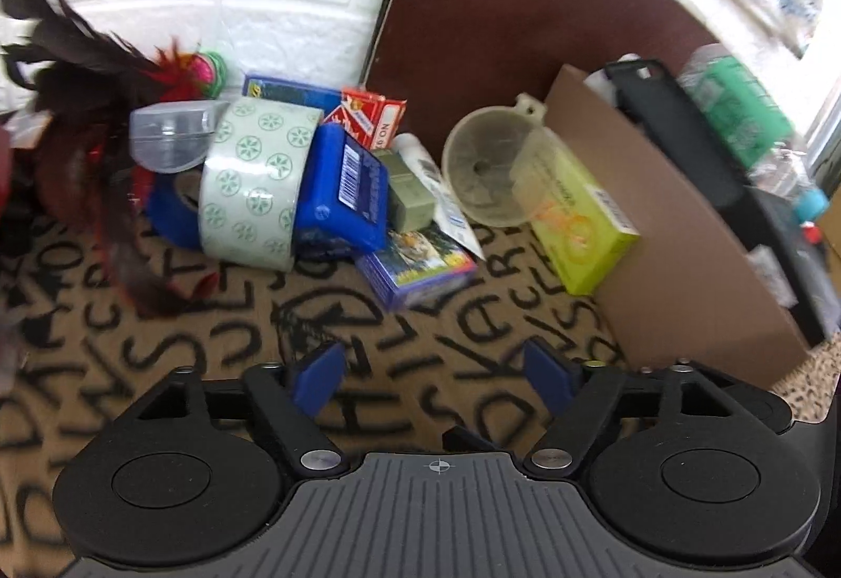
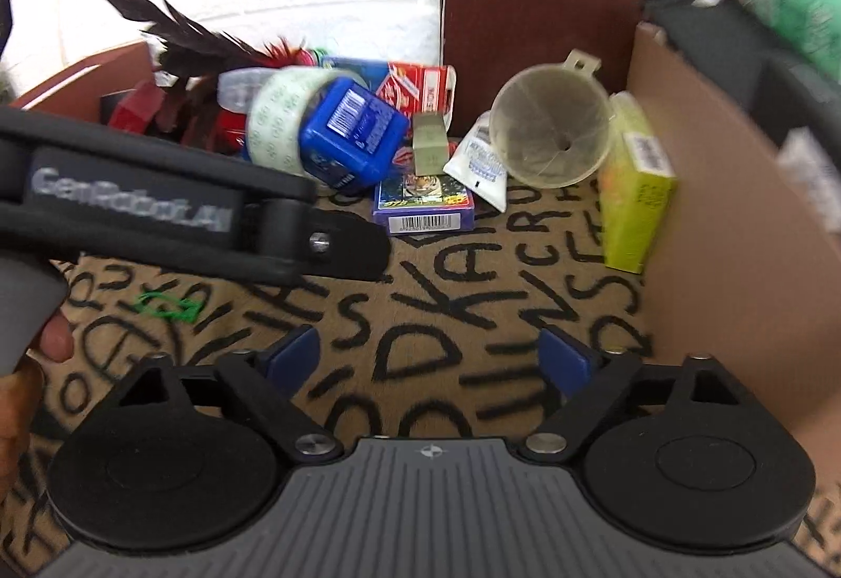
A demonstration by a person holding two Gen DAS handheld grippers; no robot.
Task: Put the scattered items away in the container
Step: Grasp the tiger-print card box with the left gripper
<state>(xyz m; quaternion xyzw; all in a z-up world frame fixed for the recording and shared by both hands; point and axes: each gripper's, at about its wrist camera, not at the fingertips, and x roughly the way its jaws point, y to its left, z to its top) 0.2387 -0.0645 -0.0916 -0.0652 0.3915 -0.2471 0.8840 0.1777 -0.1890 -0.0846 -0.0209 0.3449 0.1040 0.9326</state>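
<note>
Cardboard box [image 1: 699, 257], the likely container, stood at about two o'clock from both hand-held grippers, its long wall running from near right to far centre. The scattered pile lay at twelve o'clock against the wall: a roll of patterned tape [image 1: 252, 184] on edge, a funnel [image 1: 489, 173] with its mouth toward the cameras, a yellow-green box [image 1: 583, 226] leaning on the cardboard wall, a card pack [image 1: 420, 270] flat on the lettered surface [image 1: 210, 347] with its long axis across the view.

Left hand-held gripper [image 1: 440, 375] and right hand-held gripper [image 2: 428, 360] both had jaws apart and empty. By judgement, the card pack lay nearest, slightly closer to the left one.

The right wrist view alone showed the left tool's body at ten o'clock and a small green band [image 2: 168, 307] on the surface.
</note>
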